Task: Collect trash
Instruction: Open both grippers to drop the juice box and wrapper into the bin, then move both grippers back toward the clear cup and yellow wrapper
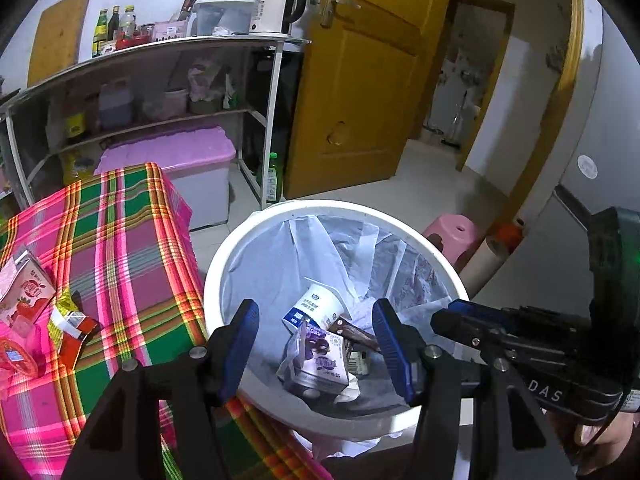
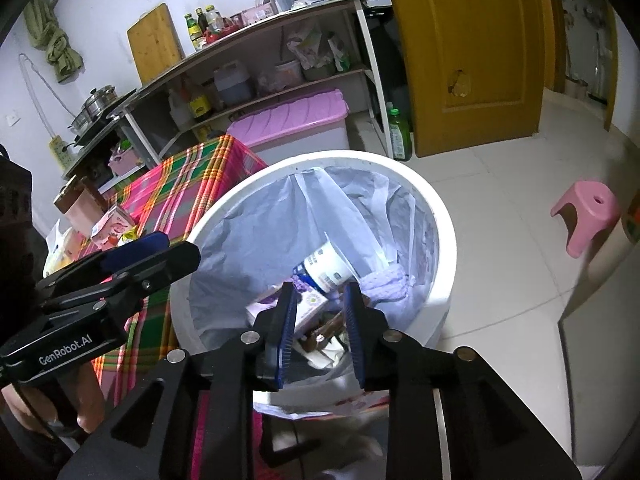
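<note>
With both tools empty over the lined trash bin (image 1: 224, 264), left tool (image 1: 316, 346) wide open and right tool (image 2: 322, 330) partly open, next reach back to the bench (image 1: 120, 216) for the strawberry milk carton (image 1: 26, 286) and crumpled wrapper (image 1: 72, 326), gripping squarely.

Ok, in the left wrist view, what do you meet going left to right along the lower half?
Pink strawberry carton → crumpled red-and-yellow wrapper → plaid tablecloth → white trash bin → purple carton inside it → right gripper.
</note>
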`<state>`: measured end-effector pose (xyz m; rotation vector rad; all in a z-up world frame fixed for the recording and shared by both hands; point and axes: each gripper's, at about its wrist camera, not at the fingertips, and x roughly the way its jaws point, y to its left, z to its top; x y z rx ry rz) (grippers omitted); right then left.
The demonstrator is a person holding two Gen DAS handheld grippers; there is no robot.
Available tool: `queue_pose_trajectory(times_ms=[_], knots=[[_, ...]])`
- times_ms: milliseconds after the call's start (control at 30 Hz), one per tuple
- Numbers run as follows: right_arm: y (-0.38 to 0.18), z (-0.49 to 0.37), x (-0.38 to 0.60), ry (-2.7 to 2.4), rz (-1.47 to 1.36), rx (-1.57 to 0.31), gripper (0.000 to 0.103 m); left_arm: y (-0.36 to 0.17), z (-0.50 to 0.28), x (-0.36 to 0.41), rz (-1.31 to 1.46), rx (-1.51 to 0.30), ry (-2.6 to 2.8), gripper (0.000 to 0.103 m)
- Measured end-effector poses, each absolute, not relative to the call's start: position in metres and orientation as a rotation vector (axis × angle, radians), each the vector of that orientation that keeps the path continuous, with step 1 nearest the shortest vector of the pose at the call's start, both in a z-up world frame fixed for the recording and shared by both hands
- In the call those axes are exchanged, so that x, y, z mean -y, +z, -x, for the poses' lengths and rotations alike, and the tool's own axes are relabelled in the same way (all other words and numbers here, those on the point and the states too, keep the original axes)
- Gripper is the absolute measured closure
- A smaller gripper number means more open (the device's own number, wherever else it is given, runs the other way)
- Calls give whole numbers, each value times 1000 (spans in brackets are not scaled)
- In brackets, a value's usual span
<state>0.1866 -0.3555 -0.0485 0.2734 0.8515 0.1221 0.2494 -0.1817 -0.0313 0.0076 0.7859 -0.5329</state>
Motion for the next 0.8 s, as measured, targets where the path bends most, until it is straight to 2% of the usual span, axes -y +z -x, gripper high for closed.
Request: queue_pose_trajectory(times_ms=[800], knots=[[-10,-142,296,244,-192,-772,78,8,-177,119,39,-697,-439,44]])
